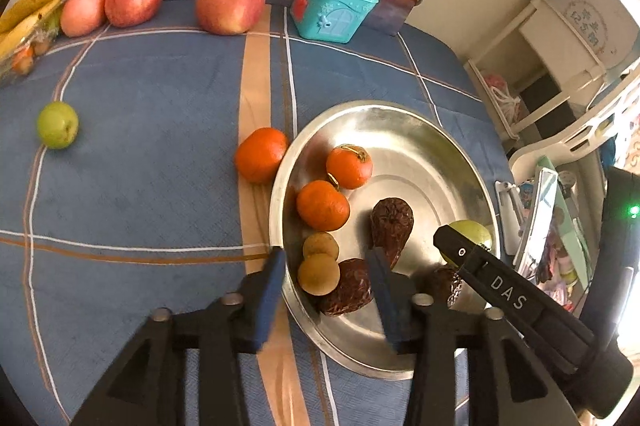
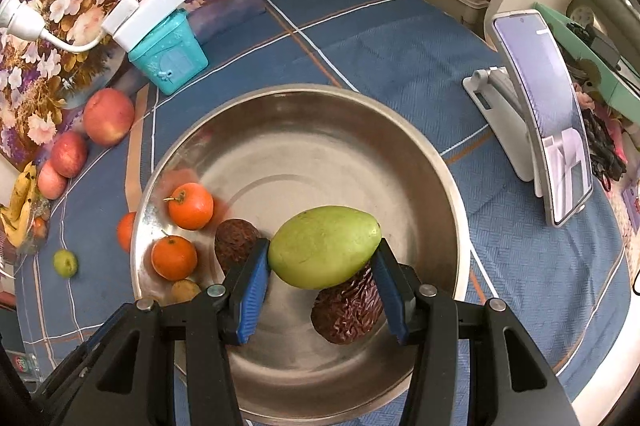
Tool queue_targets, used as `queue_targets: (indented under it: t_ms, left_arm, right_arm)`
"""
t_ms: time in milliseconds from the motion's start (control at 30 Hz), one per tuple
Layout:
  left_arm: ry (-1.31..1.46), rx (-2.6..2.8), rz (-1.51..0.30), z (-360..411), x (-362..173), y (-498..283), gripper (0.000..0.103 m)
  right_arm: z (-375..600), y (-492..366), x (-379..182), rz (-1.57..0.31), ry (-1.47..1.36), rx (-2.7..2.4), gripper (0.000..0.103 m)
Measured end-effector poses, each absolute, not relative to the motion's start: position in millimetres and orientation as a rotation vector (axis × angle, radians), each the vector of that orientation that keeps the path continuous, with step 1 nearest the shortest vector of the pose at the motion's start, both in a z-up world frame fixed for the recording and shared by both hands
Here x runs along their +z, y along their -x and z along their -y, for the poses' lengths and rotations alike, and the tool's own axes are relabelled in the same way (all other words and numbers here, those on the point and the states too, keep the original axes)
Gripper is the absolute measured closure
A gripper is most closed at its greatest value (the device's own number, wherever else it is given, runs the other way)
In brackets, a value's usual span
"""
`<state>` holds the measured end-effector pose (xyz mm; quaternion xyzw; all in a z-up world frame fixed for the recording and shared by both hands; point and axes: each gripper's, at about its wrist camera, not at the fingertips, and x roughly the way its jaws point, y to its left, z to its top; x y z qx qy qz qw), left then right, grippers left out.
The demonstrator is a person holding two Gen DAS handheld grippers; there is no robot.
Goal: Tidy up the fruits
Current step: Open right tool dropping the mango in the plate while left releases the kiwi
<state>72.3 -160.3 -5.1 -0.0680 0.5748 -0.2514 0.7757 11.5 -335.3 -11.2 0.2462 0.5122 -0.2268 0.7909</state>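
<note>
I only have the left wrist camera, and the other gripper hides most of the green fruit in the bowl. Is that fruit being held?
Observer: Yes. In the right wrist view the right gripper has its jaws closed on the green fruit, one pad at each end.
Operator: What is under it?
Observer: A dark wrinkled fruit lies just below it, inside the metal bowl. I cannot tell whether the two touch.
Operator: And the flat thing right of the bowl, which I see edge-on?
Observer: A phone, propped upright on a white stand, with its screen towards the bowl.
</note>
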Motion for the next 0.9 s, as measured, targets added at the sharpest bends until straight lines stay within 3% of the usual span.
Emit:
queue_targets:
  t_ms: [133, 367, 567, 667, 733, 900]
  left_arm:
    - [0.156, -0.538, -1.243, 157.4, -4.0, -74.6, 0.055]
    - [0.186, -0.517, -1.241, 146.9, -1.5, -79.6, 0.041]
    - [0.188, -0.384, -1.235, 120.4, -5.2, -90.9, 0.017]
    - [0.178, -0.288, -1.227, 103.9, -9.1, -97.0, 0.000]
    - [0.172, -0.208, -1.216, 90.1, -10.7, -100.7, 0.000]
    - [0.163, -0.076, -1.187, 60.3, -10.8, -107.2, 0.000]
  right_arm:
    - [335.5, -13.0, -13.0, -1.112, -0.525, -0.493, 0.050]
    - [336.1, -12.1, -11.0, -1.105, -0.526, -0.497, 0.049]
    - [335.4, -10.4, -9.8, -1.102, -0.517, -0.500, 0.038]
    - [333.0, -11.9, -10.9, -1.105, -0.509, -0.495, 0.032]
    - [329.5, -14.1, -10.6, -1.105, -0.497, -0.484, 0.031]
    - [313.0, -21.4, -7.9, -1.095, -0.432, -0.450, 0.013]
